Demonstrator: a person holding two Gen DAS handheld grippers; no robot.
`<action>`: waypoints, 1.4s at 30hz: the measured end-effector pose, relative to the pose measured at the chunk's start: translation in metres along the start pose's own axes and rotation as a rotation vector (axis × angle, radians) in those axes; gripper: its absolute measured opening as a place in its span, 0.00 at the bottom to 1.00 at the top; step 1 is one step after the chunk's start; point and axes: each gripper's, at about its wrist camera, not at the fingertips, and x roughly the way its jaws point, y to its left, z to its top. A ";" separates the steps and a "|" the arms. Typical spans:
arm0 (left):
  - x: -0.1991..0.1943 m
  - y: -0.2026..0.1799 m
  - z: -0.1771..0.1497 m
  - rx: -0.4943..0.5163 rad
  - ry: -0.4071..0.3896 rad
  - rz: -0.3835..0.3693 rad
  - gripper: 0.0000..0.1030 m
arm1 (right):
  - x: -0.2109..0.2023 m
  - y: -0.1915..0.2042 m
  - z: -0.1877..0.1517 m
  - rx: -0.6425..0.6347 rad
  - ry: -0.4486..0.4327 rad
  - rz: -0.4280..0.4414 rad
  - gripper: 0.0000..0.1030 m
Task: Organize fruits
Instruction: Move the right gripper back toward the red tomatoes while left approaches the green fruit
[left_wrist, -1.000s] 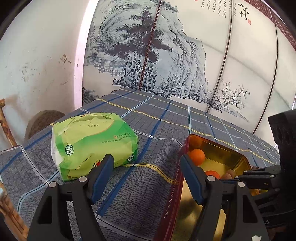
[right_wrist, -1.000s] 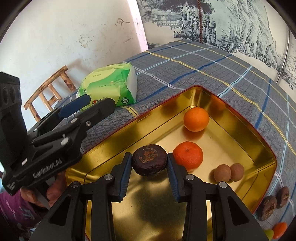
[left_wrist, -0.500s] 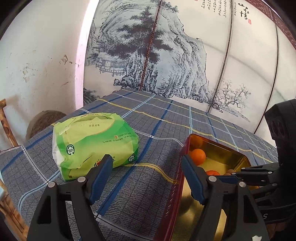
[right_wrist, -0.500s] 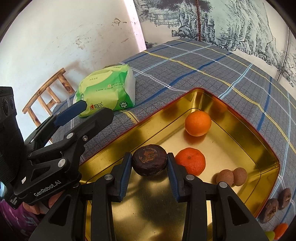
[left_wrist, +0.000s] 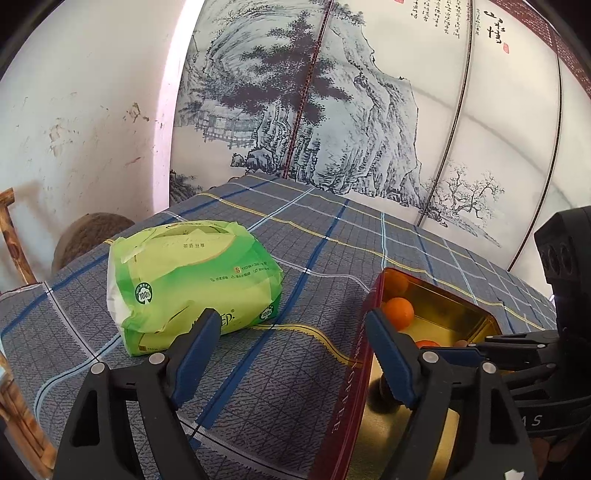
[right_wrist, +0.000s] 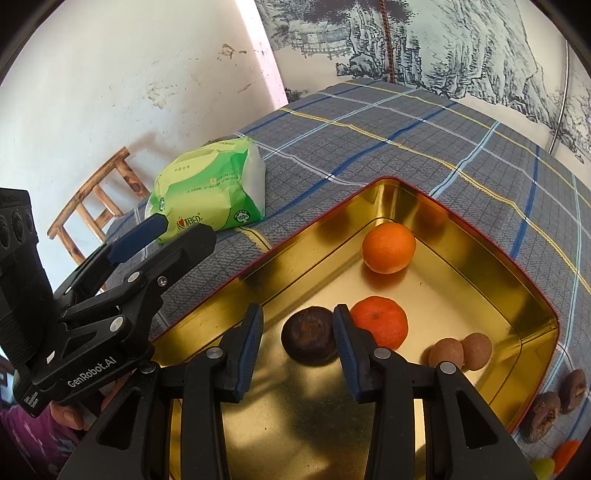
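A gold tin (right_wrist: 480, 254) with a red rim lies on the checked cloth and holds two oranges (right_wrist: 388, 247) (right_wrist: 380, 321), two small brown round fruits (right_wrist: 461, 349) and a dark brown fruit (right_wrist: 310, 341). My right gripper (right_wrist: 298, 332) is open above the tin floor; the dark fruit rests between its fingers, close to the right pad. My left gripper (left_wrist: 291, 339) is open and empty, over the cloth by the tin's left wall (left_wrist: 343, 406). It also shows in the right wrist view (right_wrist: 147, 236).
A green tissue pack (left_wrist: 184, 280) lies on the cloth left of the tin, also in the right wrist view (right_wrist: 210, 195). Dark dried fruits (right_wrist: 554, 402), an orange fruit and a green fruit lie outside the tin's right edge. A wooden chair (right_wrist: 92, 206) stands beside the table.
My right gripper has opened and let go of the dark brown fruit, which now rests on the tin floor. My left gripper has drifted slightly back from the tin.
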 end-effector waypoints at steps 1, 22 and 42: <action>0.000 0.000 -0.001 -0.001 0.000 0.002 0.76 | -0.001 0.000 0.000 0.001 -0.004 0.000 0.40; -0.002 -0.007 -0.001 0.030 0.007 0.033 0.78 | -0.113 -0.065 -0.091 0.105 -0.257 -0.022 0.42; -0.062 -0.142 0.014 0.288 0.074 -0.302 0.78 | -0.213 -0.192 -0.225 0.339 -0.285 -0.271 0.42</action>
